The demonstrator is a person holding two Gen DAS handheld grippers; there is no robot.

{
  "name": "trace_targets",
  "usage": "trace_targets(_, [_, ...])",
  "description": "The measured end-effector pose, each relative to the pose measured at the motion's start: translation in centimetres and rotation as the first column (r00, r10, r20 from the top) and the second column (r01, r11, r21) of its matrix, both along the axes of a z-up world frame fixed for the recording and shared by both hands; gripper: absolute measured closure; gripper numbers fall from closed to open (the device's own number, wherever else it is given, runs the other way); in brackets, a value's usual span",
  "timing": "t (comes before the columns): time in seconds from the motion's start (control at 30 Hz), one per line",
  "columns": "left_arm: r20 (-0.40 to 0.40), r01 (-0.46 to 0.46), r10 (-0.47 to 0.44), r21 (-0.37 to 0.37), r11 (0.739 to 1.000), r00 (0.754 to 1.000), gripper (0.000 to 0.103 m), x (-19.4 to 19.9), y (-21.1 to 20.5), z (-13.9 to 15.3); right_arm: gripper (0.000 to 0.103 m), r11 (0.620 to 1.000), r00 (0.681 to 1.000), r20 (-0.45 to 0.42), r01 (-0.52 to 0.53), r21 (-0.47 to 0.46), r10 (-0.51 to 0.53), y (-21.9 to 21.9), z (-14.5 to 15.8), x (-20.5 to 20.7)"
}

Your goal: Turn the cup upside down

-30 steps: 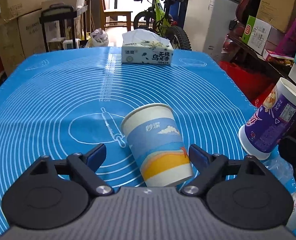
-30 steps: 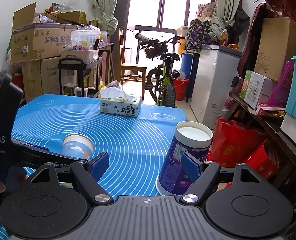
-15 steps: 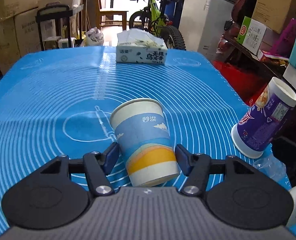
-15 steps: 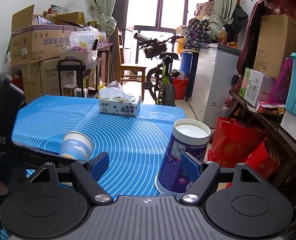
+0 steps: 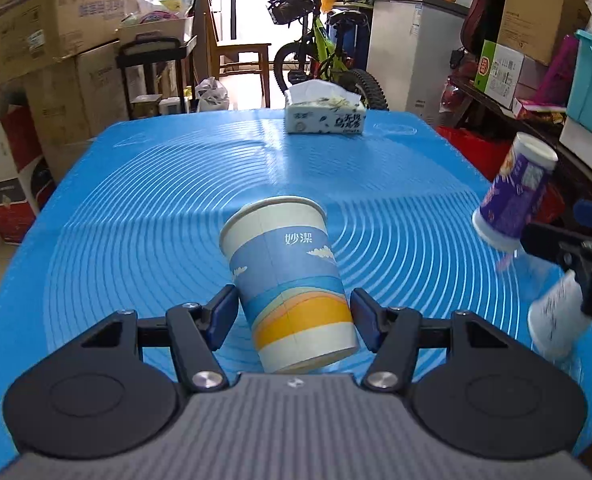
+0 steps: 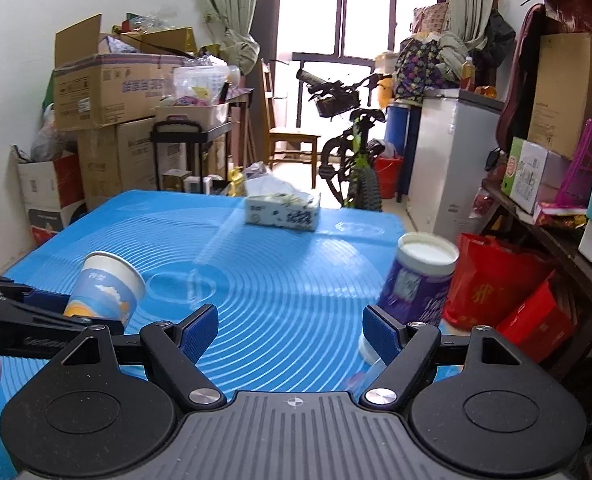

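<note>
At centre frame, our left hand-held gripper [image 5: 291, 312] clamps the paper cup [image 5: 287, 280] (tilted, rim away from us) above the blue-matted worktop [image 5: 155, 208]; our right hand-held gripper [image 6: 289, 330] hangs spread apart beside a purple cup [image 6: 416, 276].

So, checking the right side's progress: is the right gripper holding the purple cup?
No, the right gripper is open and the purple cup stands beyond its fingers.

My left tongs [image 5: 291, 312] clamp the paper cup [image 5: 285, 276], tilted, mid-tabletop [image 5: 135, 200]; tissue box [image 5: 324, 118] at far edge.
</note>
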State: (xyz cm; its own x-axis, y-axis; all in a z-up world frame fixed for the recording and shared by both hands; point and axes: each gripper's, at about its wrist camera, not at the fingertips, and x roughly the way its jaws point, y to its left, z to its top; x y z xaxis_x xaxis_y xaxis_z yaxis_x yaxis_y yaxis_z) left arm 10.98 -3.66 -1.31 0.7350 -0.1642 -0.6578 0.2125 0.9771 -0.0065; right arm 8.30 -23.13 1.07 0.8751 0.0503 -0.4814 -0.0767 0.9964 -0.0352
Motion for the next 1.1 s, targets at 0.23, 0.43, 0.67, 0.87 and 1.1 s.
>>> trace_targets(0.23, [-0.008, 0.012, -0.012, 0.016, 1.0, 1.0, 0.04, -3.5, 2.1, -1.1, 0.022, 0.999, 0.998, -0.051, -0.034, -0.001, 0.033, 2.3, -0.9, -2.6])
trace_targets(0.43, [-0.043, 0.03, -0.03, 0.003, 1.0, 0.999, 0.04, -3.6, 1.7, -2.9, 0.022, 0.999, 0.996, -0.083, -0.045, -0.021, 0.043, 3.0, -1.4, -3.4])
trace_targets(0.67, [-0.054, 0.007, -0.007, 0.0, 1.0, 0.999, 0.033, -3.3, 1.6, -3.3, 0.022, 0.998, 0.994, -0.101, -0.047, -0.034, 0.043, 2.9, -1.6, -3.8])
trace_targets(0.87, [-0.045, -0.025, 0.025, -0.016, 1.0, 0.999, 0.013, -3.4, 2.2, -3.2, 0.022, 0.998, 0.994, -0.101, -0.048, -0.034, 0.044, 2.8, -1.7, -3.8])
trace_targets(1.1, [-0.008, -0.04, 0.04, -0.021, 0.999, 0.999, 0.003, -3.6, 2.4, -2.5, 0.022, 0.997, 0.993, -0.101, -0.065, -0.04, 0.061, 2.8, -1.3, -4.1])
